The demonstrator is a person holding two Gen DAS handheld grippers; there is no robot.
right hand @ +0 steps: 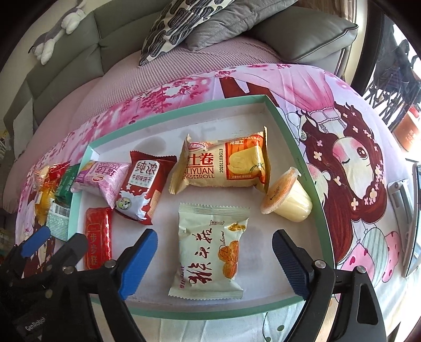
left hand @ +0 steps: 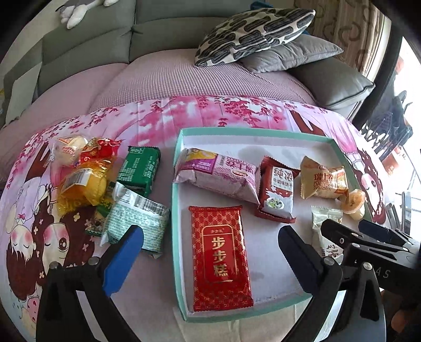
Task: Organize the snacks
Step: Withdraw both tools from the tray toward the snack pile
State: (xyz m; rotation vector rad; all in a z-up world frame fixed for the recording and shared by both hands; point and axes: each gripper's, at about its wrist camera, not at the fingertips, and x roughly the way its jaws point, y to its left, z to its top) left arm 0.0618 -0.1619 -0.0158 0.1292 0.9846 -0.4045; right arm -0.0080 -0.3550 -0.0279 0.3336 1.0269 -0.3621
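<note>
A shallow teal-rimmed box [left hand: 175, 200] [right hand: 286, 126] lies on a pink cartoon cloth. Inside it are a red packet [left hand: 219, 256] [right hand: 98, 236], a purple packet [left hand: 218, 175] [right hand: 101, 181], a dark red milk biscuit packet [left hand: 276, 189] [right hand: 144, 186], a Swiss roll packet [left hand: 322, 181] [right hand: 221, 165], a jelly cup [left hand: 354, 202] [right hand: 288, 201] and a cream pastry packet [left hand: 322, 218] [right hand: 210, 250]. Left of the box lie green packets [left hand: 139, 168], a silver-green packet [left hand: 136, 218] and yellow and red sweets [left hand: 84, 168]. My left gripper [left hand: 210, 257] is open over the red packet. My right gripper [right hand: 213, 257] is open astride the cream packet.
A grey sofa [left hand: 86, 50] with a lilac cover stands behind the cloth. Patterned and grey cushions [left hand: 255, 34] [right hand: 184, 23] lie at its back right. A plush toy [right hand: 55, 36] rests on the sofa back. A metal object [right hand: 405, 200] lies at the right edge.
</note>
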